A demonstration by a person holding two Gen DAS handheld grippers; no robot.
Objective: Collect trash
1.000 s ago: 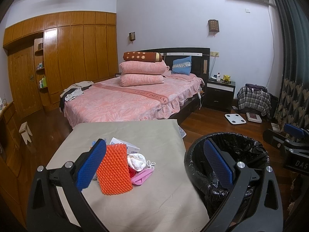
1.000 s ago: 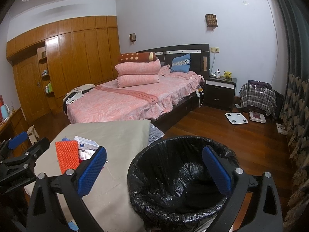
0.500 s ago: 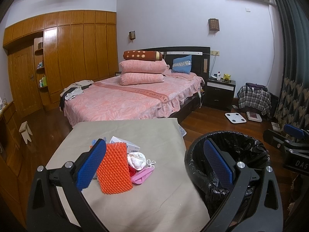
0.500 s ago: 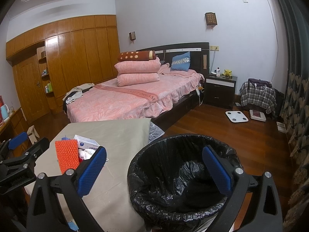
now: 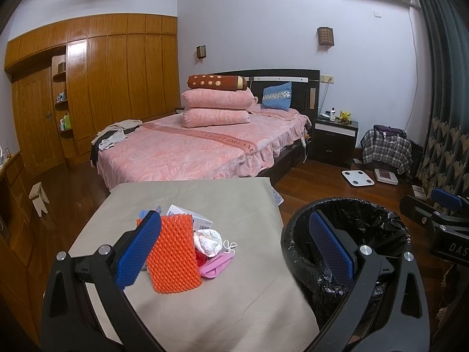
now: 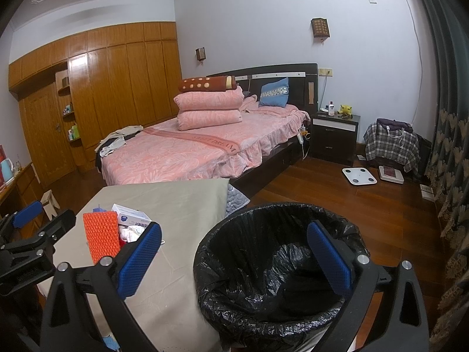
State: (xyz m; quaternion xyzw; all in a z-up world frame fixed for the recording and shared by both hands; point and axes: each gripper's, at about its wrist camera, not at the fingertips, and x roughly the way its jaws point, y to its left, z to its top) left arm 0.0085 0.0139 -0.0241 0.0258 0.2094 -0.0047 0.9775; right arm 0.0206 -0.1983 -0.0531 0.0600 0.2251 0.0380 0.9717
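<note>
A small heap of trash lies on the grey-clothed table (image 5: 205, 199): an orange foam net (image 5: 173, 255), a crumpled white tissue (image 5: 207, 241), a pink mask (image 5: 217, 265) and a white box (image 5: 190, 215). The heap also shows in the right wrist view, with the orange net (image 6: 101, 233) and the box (image 6: 130, 217). A bin with a black bag (image 5: 346, 252) stands right of the table (image 6: 275, 267). My left gripper (image 5: 234, 252) is open and empty above the table's near side. My right gripper (image 6: 234, 259) is open and empty above the bin.
A pink bed (image 5: 187, 152) stands behind the table. A dark nightstand (image 5: 334, 140), a white scale (image 5: 358, 177) and a plaid-covered seat (image 5: 385, 146) are at the right. Wooden wardrobes (image 5: 111, 88) line the left wall. A small stool (image 5: 39, 199) stands on the floor.
Both grippers have barely moved. The views have shifted very slightly. Nothing has been picked up.
</note>
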